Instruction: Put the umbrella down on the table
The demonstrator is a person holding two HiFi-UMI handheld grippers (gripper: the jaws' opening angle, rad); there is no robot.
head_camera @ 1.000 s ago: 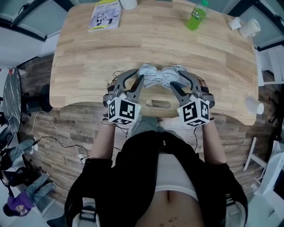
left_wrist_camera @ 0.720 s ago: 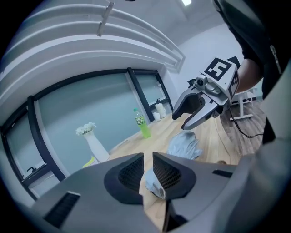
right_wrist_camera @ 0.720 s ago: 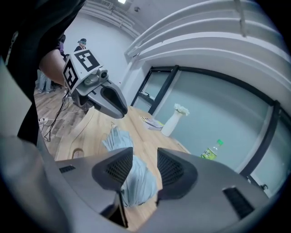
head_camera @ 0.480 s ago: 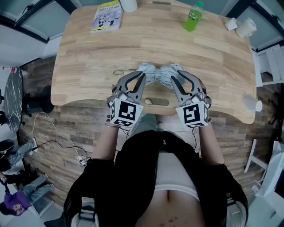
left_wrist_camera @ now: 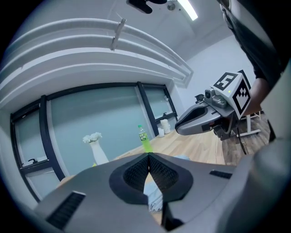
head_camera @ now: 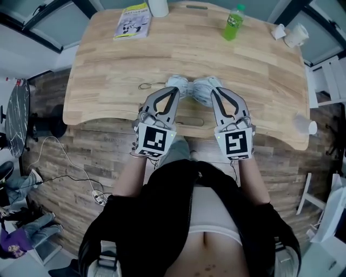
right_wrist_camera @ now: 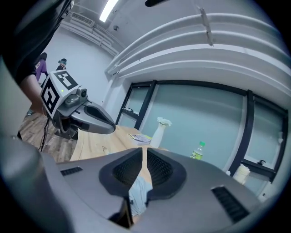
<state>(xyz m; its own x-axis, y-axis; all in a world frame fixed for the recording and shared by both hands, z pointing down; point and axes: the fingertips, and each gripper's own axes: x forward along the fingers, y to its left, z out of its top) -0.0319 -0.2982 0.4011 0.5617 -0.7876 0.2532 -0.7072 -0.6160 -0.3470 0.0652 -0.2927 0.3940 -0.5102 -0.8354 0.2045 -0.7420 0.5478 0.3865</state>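
Observation:
The folded pale grey umbrella (head_camera: 194,88) lies across the wooden table (head_camera: 108,65) near its front edge. My left gripper (head_camera: 175,90) hangs over the umbrella's left end and my right gripper (head_camera: 212,91) over its right end, both raised off it. The jaws of both have just been closing and nothing is between them. In the left gripper view the left gripper (left_wrist_camera: 148,155) is shut, with umbrella fabric (left_wrist_camera: 153,200) showing below it. In the right gripper view only a thin slit is left in the right gripper (right_wrist_camera: 143,150), above the fabric (right_wrist_camera: 137,193).
At the table's far side stand a green bottle (head_camera: 233,22), a booklet (head_camera: 133,13) and a white vase (head_camera: 158,5). White cups (head_camera: 294,33) sit at the far right, and another cup (head_camera: 304,124) at the right edge. A thin loop (head_camera: 145,85) lies left of the umbrella.
Both grippers stood open around the umbrella's ends a second ago. They have since risen off it and closed, while the umbrella has stayed lying on the table.

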